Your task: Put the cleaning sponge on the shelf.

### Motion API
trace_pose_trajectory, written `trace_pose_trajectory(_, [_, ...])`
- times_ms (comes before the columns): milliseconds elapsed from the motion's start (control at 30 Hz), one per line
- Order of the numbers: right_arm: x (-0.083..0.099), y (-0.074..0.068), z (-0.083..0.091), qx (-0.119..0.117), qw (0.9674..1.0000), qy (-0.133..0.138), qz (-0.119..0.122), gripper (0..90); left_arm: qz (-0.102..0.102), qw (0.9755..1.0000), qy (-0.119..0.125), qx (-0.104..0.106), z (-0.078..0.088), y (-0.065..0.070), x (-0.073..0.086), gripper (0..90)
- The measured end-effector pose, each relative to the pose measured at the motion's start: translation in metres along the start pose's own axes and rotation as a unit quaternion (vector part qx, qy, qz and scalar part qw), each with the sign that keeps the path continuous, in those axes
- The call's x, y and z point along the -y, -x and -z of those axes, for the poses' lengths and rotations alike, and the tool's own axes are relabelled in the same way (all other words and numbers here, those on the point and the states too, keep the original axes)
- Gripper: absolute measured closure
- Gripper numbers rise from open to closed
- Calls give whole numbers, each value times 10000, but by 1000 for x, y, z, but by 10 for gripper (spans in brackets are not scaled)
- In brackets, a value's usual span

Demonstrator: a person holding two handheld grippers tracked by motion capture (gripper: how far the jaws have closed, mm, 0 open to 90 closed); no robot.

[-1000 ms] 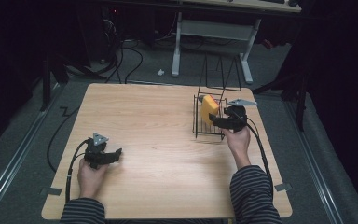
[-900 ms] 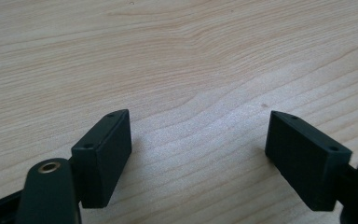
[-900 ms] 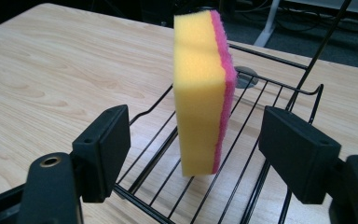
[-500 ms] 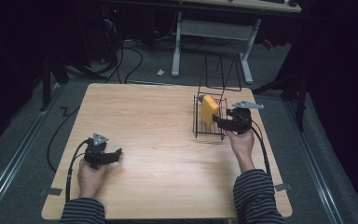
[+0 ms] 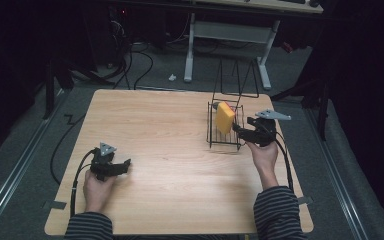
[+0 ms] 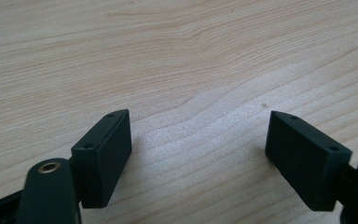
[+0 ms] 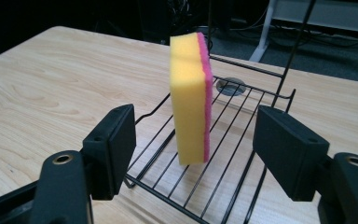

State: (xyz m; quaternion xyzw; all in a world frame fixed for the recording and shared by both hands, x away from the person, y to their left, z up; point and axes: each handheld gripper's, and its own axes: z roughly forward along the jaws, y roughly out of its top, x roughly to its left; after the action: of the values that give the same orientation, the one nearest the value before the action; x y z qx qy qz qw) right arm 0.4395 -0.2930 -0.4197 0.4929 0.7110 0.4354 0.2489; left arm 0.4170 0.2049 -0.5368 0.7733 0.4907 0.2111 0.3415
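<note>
A yellow foam sponge with a pink scouring face (image 7: 189,98) stands upright on edge inside the black wire rack (image 7: 242,154), which sits on the pale wooden bench (image 5: 170,130) towards its far right part. The right tongs (image 7: 195,149) hover at the rack's near edge, just short of the sponge; their jaws have just been closing but stand apart, gripping nothing. Well away from the rack, at the bench's near left, the left tongs (image 6: 198,154) rest released over bare wood.
</note>
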Motion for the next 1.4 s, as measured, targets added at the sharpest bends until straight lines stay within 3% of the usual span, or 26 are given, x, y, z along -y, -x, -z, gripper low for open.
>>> trace_pose_trajectory(200, [3, 7, 11, 46, 10000, -14, -55, 305, 1, 10000, -1, 1, 0, 0, 0, 231])
trace_pose_trajectory(700, [2, 4, 37, 52, 9997, 209, -64, 320, -4, 10000, 0, 4, 0, 0, 0, 231])
trace_pose_trajectory(1400, [28, 10, 74, 84, 9982, 545, -215, 331, -5, 10000, 0, 4, 0, 0, 0, 231])
